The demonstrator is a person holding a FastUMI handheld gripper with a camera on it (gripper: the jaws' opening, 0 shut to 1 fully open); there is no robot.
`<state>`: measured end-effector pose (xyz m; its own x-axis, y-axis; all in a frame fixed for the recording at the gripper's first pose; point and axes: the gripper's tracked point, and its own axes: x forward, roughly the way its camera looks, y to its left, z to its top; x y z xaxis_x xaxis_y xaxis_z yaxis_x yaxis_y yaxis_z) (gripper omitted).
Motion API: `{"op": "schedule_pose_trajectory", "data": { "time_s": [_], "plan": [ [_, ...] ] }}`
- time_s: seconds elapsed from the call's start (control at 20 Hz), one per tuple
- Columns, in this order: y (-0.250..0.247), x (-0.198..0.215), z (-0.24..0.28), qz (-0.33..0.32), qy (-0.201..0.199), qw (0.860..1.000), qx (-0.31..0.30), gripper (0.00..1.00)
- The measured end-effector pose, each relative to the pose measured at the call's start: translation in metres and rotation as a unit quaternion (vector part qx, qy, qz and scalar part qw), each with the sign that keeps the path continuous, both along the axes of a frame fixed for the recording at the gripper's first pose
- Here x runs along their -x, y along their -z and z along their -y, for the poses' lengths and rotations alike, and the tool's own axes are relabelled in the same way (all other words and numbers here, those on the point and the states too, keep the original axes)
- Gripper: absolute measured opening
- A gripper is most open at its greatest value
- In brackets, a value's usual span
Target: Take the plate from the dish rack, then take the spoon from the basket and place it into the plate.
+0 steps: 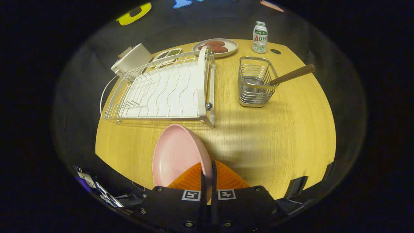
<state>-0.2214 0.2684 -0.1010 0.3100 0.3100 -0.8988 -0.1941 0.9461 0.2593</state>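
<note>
Your gripper (207, 176) has both fingers clamped on the rim of the pink plate (174, 155), held on edge over the table (291, 136), clear of the dish rack (161, 90). The spoon (291, 75) sits in the basket (255, 82), beyond the fingers.

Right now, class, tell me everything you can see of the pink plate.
The pink plate is round, plain and matte, maybe plastic or ceramic, with a shallow raised rim. It stands on edge, tilted, its hollow face turned towards the dish rack side. The gripper has both fingers closed on its rim. It is out of the rack, above the wooden table.
</note>
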Motion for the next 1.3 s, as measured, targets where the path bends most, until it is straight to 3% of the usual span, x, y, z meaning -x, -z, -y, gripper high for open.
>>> {"op": "schedule_pose_trajectory", "data": {
  "time_s": [0.3, 0.5, 0.75, 1.0, 1.3],
  "plan": [
    [0.029, -0.016, 0.002, 0.004, 0.008, 0.998, -0.062, 0.06],
    [0.051, -0.013, 0.022, 0.01, -0.003, 1.0, -0.022, 0.08],
    [0.047, -0.003, 0.03, 0.015, -0.004, 0.999, -0.031, 0.09],
    [0.006, -0.022, 0.055, 0.132, 0.006, 0.991, -0.028, 0.12],
    [-0.038, -0.04, 0.094, 0.267, 0.047, 0.962, -0.021, 0.12]
  ]
}}
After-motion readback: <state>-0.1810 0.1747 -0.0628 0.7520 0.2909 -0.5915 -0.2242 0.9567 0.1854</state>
